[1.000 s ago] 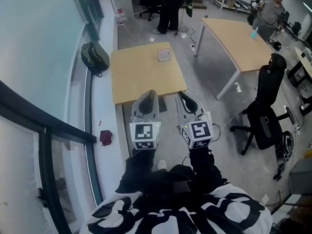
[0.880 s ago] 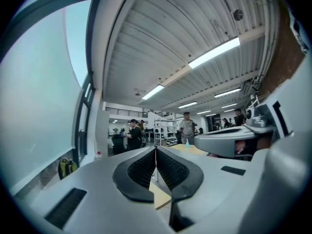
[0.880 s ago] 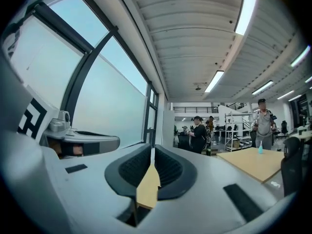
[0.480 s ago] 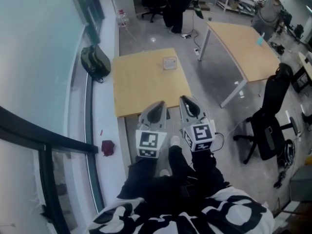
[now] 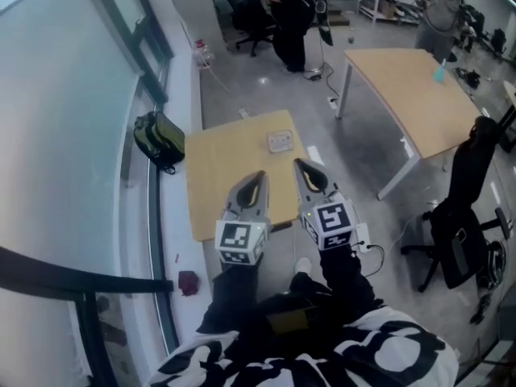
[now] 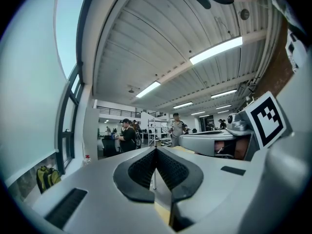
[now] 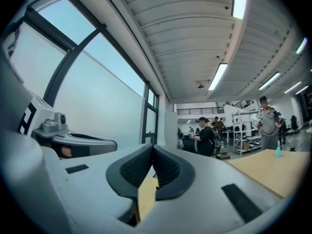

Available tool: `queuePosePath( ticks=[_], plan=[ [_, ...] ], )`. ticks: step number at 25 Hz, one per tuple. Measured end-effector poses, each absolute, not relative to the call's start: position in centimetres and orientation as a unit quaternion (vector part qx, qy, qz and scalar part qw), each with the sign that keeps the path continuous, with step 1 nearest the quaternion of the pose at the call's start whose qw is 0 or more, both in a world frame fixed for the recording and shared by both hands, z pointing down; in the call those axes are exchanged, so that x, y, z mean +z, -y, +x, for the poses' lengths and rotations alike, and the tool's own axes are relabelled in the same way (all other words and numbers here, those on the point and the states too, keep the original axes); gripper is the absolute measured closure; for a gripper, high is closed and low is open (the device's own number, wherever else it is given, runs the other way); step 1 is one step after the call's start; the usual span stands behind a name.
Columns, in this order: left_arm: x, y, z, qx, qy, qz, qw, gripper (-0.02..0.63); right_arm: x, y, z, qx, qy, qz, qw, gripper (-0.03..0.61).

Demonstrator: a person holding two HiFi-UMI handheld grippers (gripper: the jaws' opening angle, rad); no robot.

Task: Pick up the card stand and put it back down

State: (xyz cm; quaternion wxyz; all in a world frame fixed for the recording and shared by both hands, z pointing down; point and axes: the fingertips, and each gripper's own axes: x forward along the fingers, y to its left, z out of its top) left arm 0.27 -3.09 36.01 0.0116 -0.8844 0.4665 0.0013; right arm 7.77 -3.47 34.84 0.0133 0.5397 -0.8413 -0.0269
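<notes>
Grippers: two. The left gripper point(image 5: 256, 177) and the right gripper point(image 5: 301, 166) are side by side, both pointing level toward the far side of the small table point(image 5: 218, 184).
Left claw: clamped all the way shut, pads meeting at the tip, nothing between them in its own view.
Right claw: same deal, closed tight, pads touching, empty.
Card stand: just one card stand point(image 5: 280, 141), a pale little square on the small table near its far right corner. It's ahead of both claws and touches neither. It's too small to make out any detail.
Tables: two. There's the small table under the claws and a big table point(image 5: 403, 103) well off to the right, with one blue bottle point(image 5: 439, 73) on it.
Chairs: two black ones. One office chair point(image 5: 463, 216) is right of the big table, and a second chair point(image 5: 242, 10) is way at the back.
Backpack: one green backpack point(image 5: 159, 138) by the window, just off the small table's far left corner.
People: two at the back, a person in black point(image 5: 292, 14) and another person point(image 5: 439, 6) further right.
What's different: a second back both claws hang over the floor, short of the small table's near edge. Now the tips are past that edge, the left over the tabletop and the right along the right edge. The card stand keeps its spot on the table but is closer to the tips. Both claws are shut then and now.
</notes>
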Motion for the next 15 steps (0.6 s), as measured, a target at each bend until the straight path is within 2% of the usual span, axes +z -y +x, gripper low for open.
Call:
queuePosePath(
  ticks=[9, 15],
  plan=[
    [38.0, 9.7, 5.7, -0.012, -0.43, -0.903, 0.004, 0.607, 35.9, 9.4, 9.8, 0.004, 0.887, 0.461, -0.024, 0.555],
    [38.2, 12.5, 6.1, -0.021, -0.453, -0.891, 0.009, 0.607, 36.2, 11.6, 11.0, -0.002, 0.889, 0.458, -0.015, 0.555]
  ],
)
